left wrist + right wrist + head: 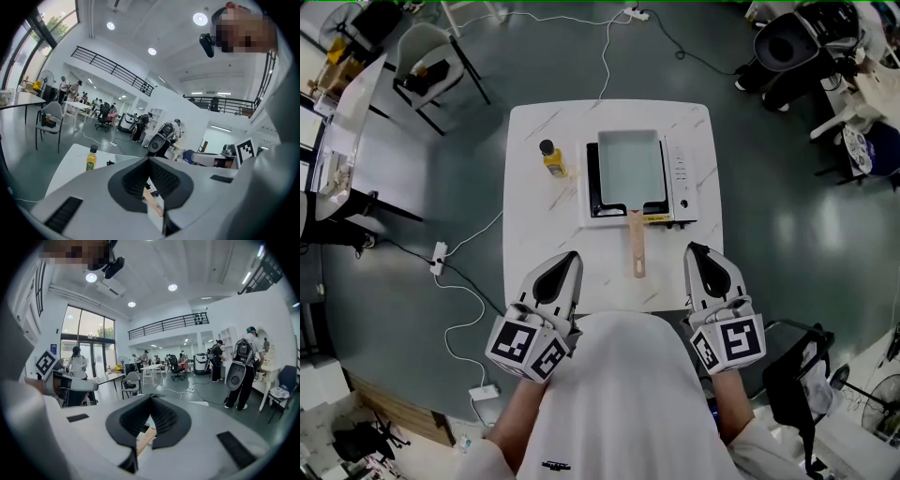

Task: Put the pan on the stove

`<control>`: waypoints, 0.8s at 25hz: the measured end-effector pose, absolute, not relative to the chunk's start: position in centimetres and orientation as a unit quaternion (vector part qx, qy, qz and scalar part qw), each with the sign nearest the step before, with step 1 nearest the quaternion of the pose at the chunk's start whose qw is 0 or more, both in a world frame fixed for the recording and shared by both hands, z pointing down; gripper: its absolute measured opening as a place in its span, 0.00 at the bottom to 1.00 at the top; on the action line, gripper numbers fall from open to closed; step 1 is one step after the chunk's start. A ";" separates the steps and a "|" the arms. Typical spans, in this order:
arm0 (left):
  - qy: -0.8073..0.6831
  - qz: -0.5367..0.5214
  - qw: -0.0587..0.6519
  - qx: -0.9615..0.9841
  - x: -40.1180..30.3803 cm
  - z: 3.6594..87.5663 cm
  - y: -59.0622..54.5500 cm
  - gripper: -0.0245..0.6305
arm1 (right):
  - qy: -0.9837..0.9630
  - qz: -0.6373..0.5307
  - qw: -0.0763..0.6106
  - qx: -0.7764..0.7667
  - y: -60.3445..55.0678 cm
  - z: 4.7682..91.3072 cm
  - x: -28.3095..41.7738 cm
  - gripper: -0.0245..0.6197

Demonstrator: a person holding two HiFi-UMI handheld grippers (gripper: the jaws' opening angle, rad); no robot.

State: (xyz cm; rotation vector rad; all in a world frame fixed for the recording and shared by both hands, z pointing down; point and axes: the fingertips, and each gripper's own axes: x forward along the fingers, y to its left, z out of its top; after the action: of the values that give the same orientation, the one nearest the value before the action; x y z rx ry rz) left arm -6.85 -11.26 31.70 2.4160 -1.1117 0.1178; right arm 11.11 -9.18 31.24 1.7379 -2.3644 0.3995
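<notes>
A rectangular pan (629, 169) with a pale inside sits on the white portable stove (682, 178) at the middle of the white table (525, 244). Its wooden handle (637, 246) points toward me. My left gripper (570, 258) hovers at the table's front edge, left of the handle, shut and empty. My right gripper (697, 250) hovers right of the handle, also shut with nothing in it. In the left gripper view the shut gripper (149, 161) half hides the handle (152, 202). The right gripper view shows the shut gripper (151, 399) above the handle (145, 439).
A yellow oil bottle (551, 158) stands left of the stove, also seen as the bottle (91, 159) in the left gripper view. White cables and a power strip (439, 255) lie on the floor to the left. A chair (427, 61) stands far left, a black bag (797, 375) near right.
</notes>
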 end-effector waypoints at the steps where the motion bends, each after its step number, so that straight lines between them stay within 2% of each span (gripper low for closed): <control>1: -0.405 0.044 0.237 0.882 -6.8 31.7 -11.2 0.04 | -0.796 0.133 0.092 0.584 -9.2 31.3 11.0 0.04; 20: -0.390 0.050 0.244 0.886 -6.1 32.4 -10.7 0.04 | -0.797 0.131 0.100 0.581 -8.9 31.5 10.5 0.04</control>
State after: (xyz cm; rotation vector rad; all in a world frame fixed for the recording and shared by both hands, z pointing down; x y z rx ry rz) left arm -6.15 -10.69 32.41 2.4210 -1.0654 0.1370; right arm 10.54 -8.92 31.51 1.7185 -2.3555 0.3872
